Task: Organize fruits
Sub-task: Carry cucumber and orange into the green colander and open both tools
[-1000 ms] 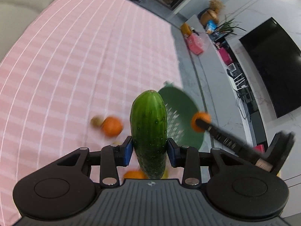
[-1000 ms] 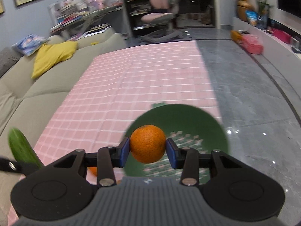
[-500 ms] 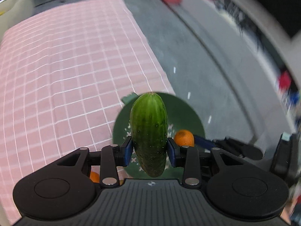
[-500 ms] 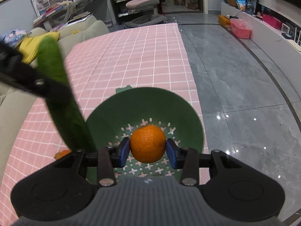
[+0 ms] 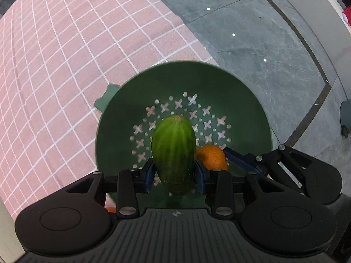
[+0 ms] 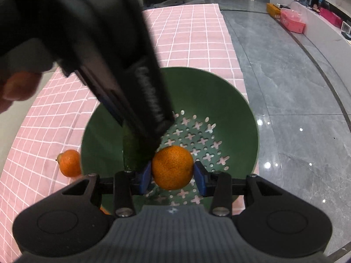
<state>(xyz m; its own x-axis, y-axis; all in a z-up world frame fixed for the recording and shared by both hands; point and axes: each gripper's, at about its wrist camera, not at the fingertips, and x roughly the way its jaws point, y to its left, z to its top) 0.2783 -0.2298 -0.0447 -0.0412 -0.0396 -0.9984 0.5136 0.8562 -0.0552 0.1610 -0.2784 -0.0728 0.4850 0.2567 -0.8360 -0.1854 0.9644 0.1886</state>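
Note:
My left gripper (image 5: 174, 178) is shut on a green cucumber (image 5: 173, 151) and holds it over the green colander bowl (image 5: 248, 100). My right gripper (image 6: 172, 178) is shut on an orange (image 6: 172, 167) and holds it low inside the same bowl (image 6: 237, 109). The orange also shows in the left wrist view (image 5: 211, 156), right beside the cucumber. In the right wrist view the left gripper's black body covers the upper left, and only the cucumber's lower end (image 6: 130, 153) shows under it.
The bowl sits at the right edge of a pink checked cloth (image 5: 54, 65) (image 6: 197, 39). Another orange (image 6: 70, 163) lies on the cloth left of the bowl. Grey tiled floor (image 6: 296, 109) lies to the right.
Both grippers have come down and closer over the bowl with their fruit. The left gripper has swung in front of the right wrist camera.

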